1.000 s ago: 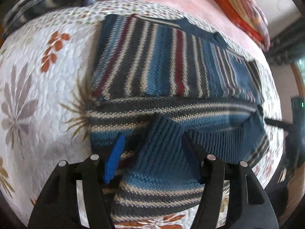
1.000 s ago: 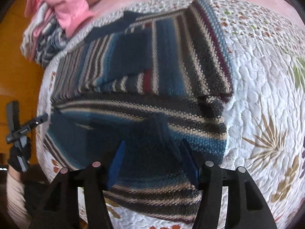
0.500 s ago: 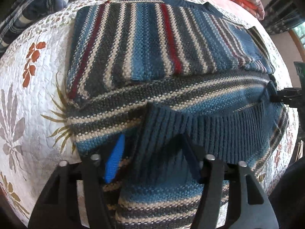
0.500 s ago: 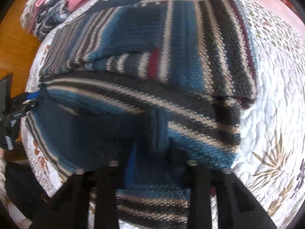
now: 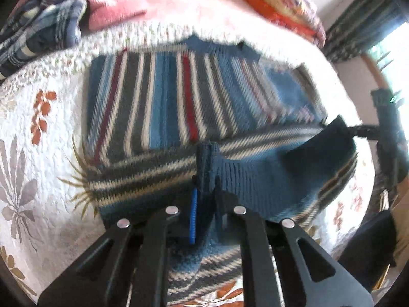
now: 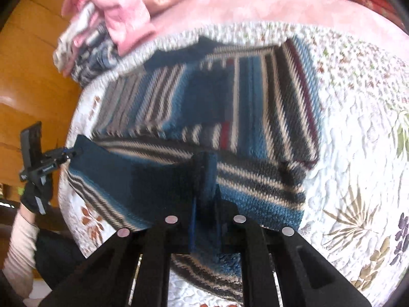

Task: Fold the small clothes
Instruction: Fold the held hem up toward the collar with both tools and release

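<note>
Gripping the sweater's (image 5: 163,102) ribbed blue hem (image 5: 255,179), both grippers had their jaws clenched on a pinch of knit. In the left wrist view the left gripper (image 5: 205,202) held a raised fold at lower centre of the frame; the right gripper (image 5: 358,131) showed at the right edge, clamped on the hem's other corner. In the right wrist view the right gripper (image 6: 204,204) pinched its own fold at lower centre, and the left gripper (image 6: 64,154) appeared at the left edge, in a gloved hand (image 6: 35,194).

The sweater lay on a floral quilt (image 5: 30,133) spread over the bed, its body filling the middle of both frames with stripes running away from the cameras toward the collar (image 5: 202,43) at upper centre. A sleeve lay folded across the body just beyond the lifted hem. Other clothes (image 5: 51,23) were heaped at the upper left.

The relation that mattered: the hem stretched crosswise between the two grippers, and the sweater's long axis ran straight ahead of both jaws toward the collar. Judging from that, the coming move was likely a forward carry of the hem over the body, both hands equally near and needing to travel together so the fold stayed square.
</note>
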### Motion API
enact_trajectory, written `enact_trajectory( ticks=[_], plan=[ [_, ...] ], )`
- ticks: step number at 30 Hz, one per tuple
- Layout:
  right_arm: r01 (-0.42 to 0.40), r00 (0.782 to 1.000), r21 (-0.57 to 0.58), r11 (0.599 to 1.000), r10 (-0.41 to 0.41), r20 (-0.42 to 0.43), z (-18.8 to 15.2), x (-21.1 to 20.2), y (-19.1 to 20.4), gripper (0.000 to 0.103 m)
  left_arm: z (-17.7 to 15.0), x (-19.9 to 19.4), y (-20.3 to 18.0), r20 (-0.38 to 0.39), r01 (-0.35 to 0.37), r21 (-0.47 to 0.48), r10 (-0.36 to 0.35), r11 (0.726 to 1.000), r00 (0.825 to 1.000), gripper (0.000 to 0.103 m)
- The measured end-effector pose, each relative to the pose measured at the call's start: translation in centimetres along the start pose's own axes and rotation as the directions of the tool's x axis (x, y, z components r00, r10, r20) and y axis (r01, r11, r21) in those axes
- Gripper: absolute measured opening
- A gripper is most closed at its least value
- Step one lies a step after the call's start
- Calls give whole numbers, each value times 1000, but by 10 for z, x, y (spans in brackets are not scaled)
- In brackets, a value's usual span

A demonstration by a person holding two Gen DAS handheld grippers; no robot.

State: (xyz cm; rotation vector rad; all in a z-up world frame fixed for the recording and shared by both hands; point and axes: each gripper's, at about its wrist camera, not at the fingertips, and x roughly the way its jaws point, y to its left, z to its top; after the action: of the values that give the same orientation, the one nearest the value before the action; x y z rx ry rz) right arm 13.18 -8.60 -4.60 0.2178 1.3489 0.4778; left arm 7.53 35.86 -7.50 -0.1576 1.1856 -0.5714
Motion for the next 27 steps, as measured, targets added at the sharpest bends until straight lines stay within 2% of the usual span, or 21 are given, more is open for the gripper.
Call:
enact_trajectory(
  ticks=[4,8,13,17,20,21,22,23,25,27],
  plan=[
    [-39,996,34,999,36,84,12,-24,-6,11,15,-23,-6,107,-17,-12,18,1000,994,9],
    [-82,979,53,995,71,192,30,-46,-4,11,29,-38,-1,193,-11,-56,22,998,981,9],
    [-40,965,57,998,24,262,69,-61,-6,11,62,-39,9,269,-45,-88,67,995,961,9],
    [-23,962,105,994,-7,274,108,-51,-13,10,98,-31,22,293,-58,-119,91,991,952,9],
    [15,957,136,991,-53,285,134,-45,-21,0,122,-21,30,309,-75,-136,115,988,944,9],
    [21,954,149,989,-64,292,139,-46,-26,0,128,-17,32,309,-85,-144,126,986,943,8],
    [21,953,166,986,-70,295,148,-44,-32,0,135,-12,36,309,-96,-152,140,984,941,7],
    [28,954,175,984,-78,290,154,-42,-37,0,140,-6,38,310,-111,-160,157,981,938,1],
    [90,960,199,976,-138,244,164,-29,-45,0,148,13,50,273,-161,-188,209,969,939,0],
    [103,971,198,975,-142,192,168,-13,-51,2,151,37,65,202,-207,-222,253,953,946,0]
  ],
)
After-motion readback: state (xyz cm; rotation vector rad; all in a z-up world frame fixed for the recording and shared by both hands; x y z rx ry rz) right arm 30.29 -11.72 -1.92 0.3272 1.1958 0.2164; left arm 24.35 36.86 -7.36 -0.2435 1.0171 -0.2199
